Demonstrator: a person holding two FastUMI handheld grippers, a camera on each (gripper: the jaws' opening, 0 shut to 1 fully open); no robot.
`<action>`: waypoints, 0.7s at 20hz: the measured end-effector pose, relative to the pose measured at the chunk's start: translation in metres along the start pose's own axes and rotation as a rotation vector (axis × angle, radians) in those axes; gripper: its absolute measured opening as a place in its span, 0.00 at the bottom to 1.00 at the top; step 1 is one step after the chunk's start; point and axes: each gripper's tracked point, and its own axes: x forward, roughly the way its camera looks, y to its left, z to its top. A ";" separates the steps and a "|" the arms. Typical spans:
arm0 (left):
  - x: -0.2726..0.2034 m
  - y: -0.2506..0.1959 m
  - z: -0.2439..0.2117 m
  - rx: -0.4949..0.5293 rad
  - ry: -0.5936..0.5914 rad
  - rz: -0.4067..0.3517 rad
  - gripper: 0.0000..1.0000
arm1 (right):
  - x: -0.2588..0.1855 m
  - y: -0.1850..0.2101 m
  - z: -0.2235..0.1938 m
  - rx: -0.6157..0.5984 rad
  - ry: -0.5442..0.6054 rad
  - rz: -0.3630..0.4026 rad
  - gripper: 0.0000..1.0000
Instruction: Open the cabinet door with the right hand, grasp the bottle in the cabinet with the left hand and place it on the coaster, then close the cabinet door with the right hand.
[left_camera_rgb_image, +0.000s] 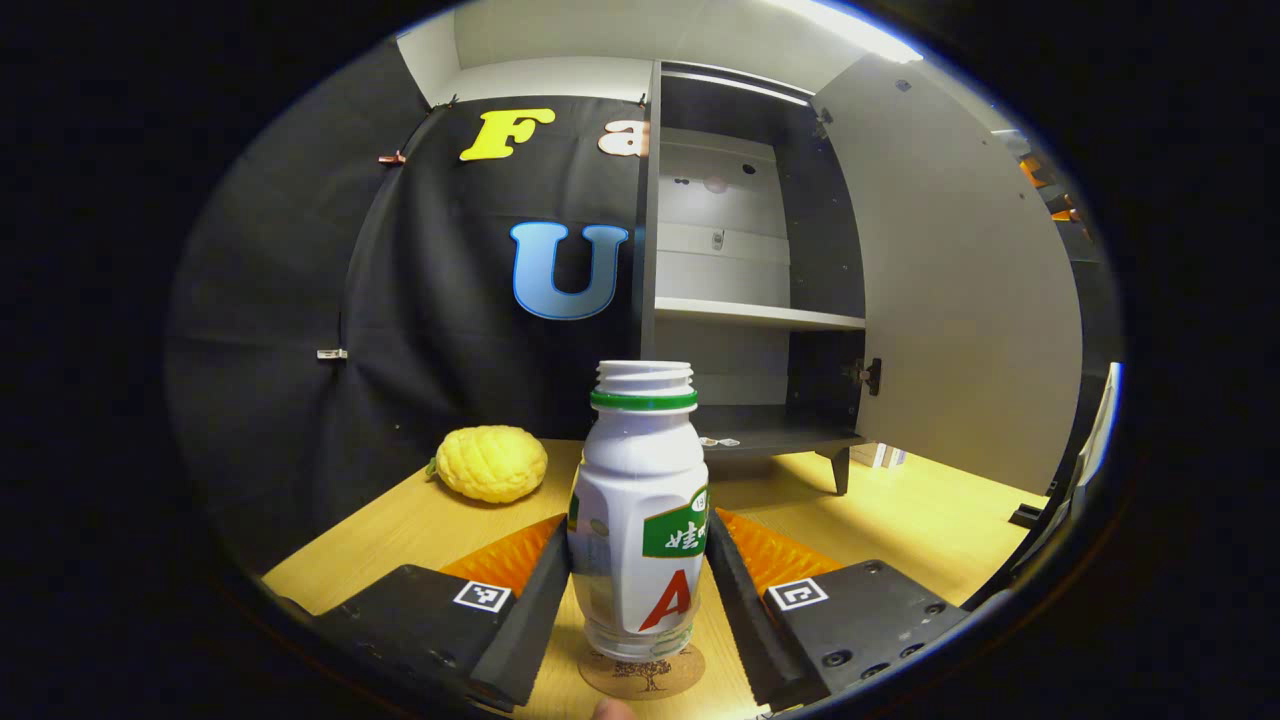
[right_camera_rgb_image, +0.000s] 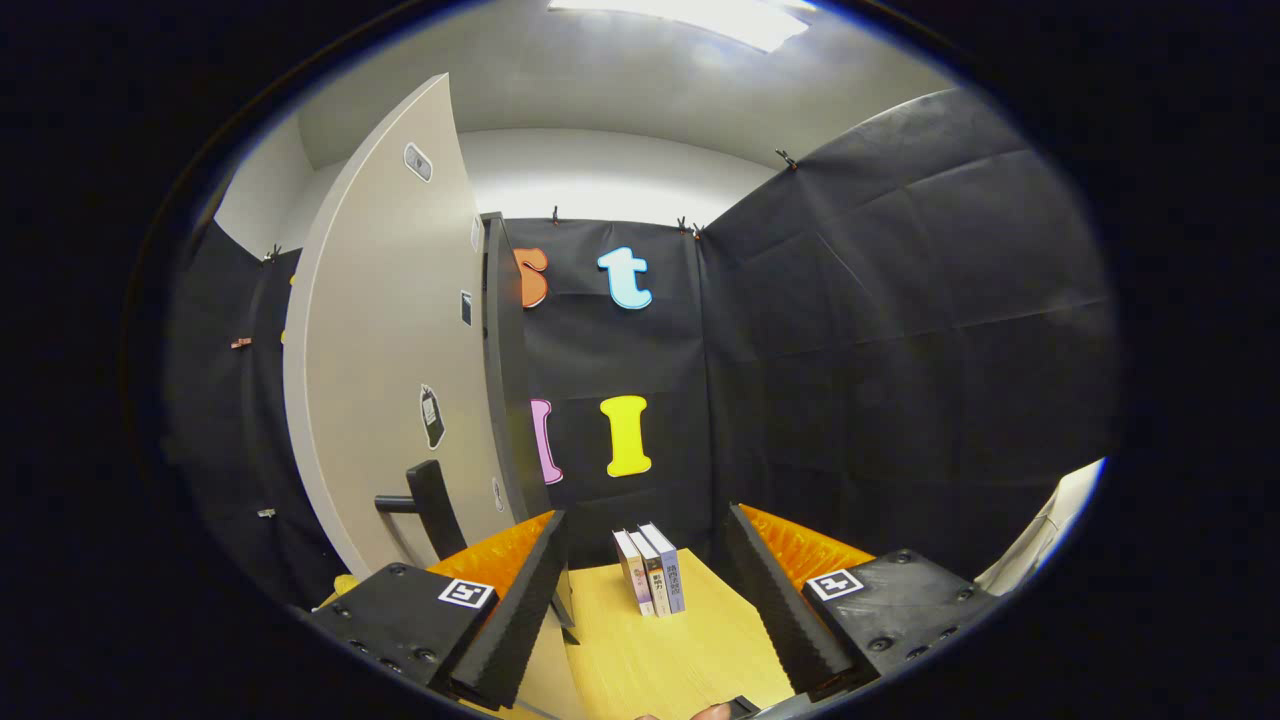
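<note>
My left gripper has its two fingers pressed on either side of the bottle, which stands upright on the round coaster on the wooden table. Beyond the bottle the cabinet stands with its door swung open, and a yellow fruit lies to the left. My right gripper is spread wide around nothing, with the door handle just left of it and some books ahead.
</note>
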 end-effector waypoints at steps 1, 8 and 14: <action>0.000 -0.002 -0.008 0.005 0.003 -0.009 0.78 | 0.001 -0.001 -0.001 0.000 0.011 -0.004 0.98; -0.001 -0.009 -0.038 0.020 0.030 -0.007 0.80 | 0.003 -0.006 0.000 -0.005 0.028 -0.023 0.97; -0.003 -0.006 -0.040 0.026 0.043 0.013 0.82 | 0.003 -0.005 -0.001 -0.006 0.028 -0.019 0.97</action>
